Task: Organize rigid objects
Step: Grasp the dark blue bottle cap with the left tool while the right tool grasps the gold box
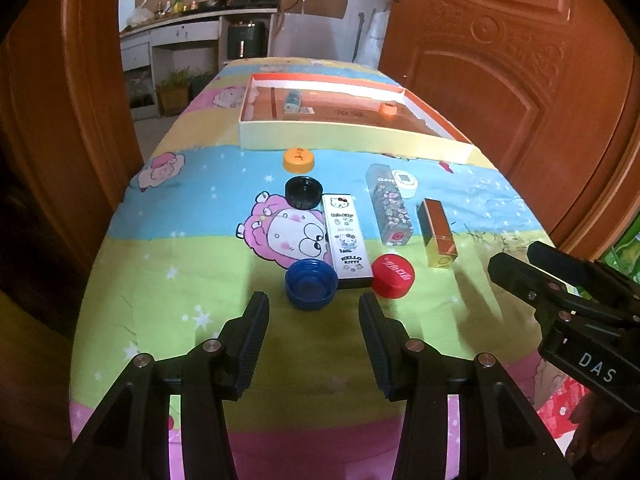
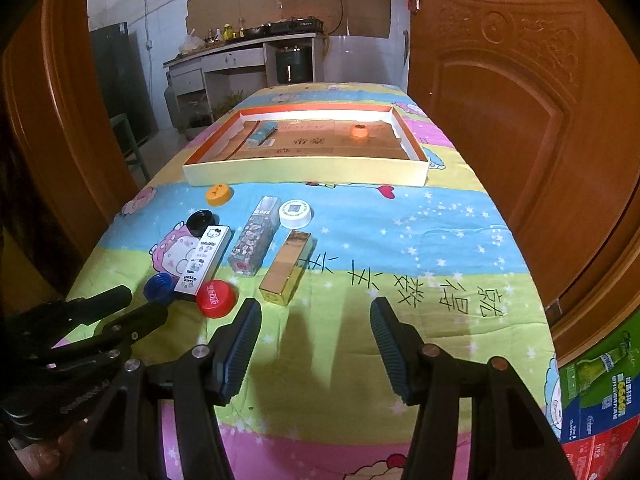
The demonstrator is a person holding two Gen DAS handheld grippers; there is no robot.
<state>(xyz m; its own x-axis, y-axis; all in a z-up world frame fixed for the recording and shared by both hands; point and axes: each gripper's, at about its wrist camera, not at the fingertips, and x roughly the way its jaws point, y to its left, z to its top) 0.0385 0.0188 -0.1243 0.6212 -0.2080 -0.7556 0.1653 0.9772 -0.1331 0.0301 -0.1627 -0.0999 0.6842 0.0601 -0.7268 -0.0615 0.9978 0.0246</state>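
Two grippers, jaws spread, nothing held. Left gripper [image 1: 314,332] faces blue cap [image 1: 311,283] (nearest): descend straight, straddle rim, avoid nudging Hello Kitty box [image 1: 346,236]. Right gripper [image 2: 316,338] idle.

Two wrist cams, low over near table [image 1: 160,280] end, facing tray [image 2: 304,174]; shared clutter.

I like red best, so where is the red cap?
The red cap lies near the table's front, touching the Hello Kitty box, with the blue cap across it.
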